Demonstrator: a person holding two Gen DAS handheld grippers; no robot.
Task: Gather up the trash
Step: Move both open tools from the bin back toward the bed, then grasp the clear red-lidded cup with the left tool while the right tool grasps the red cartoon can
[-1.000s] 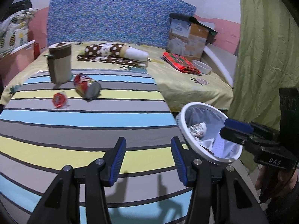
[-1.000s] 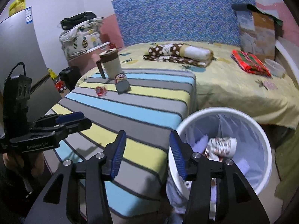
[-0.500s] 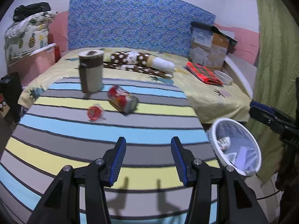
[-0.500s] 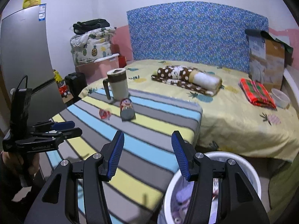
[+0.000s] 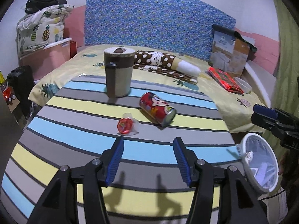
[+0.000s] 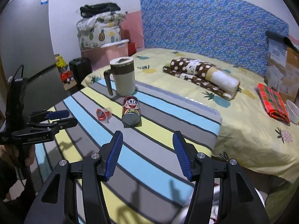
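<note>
A counter [image 5: 74, 127] under a cloth of grey, blue and yellow stripes fills the lower half of both views, standing against a bed [image 6: 243, 115] with a pineapple-print yellow sheet and a blue patterned headboard [image 5: 158, 20] at the top. On the stripes, mid-frame, a red can [image 5: 158, 109] printed with a cartoon face lies on its side, a small red jelly cup [image 5: 127, 126] just beside it to the left, and a lidded beige mug [image 5: 119, 72] stands upright behind them. A white bin [image 5: 258, 163] with a liner sits off the counter's edge at the lower right of the left wrist view. A grey fridge [image 6: 24, 43] fills the upper left of the right wrist view.

Compared with a second ago, both cameras have swung away from the bin toward the counter; the can and cup now look larger and closer to centre.

The left gripper [image 5: 147, 160] and right gripper [image 6: 147, 155] both show jaws spread wide, holding nothing. The left tool's body, at the left edge of the right wrist view, reads "GenRobot.AI"; "DAS" shows partly on the other.
</note>
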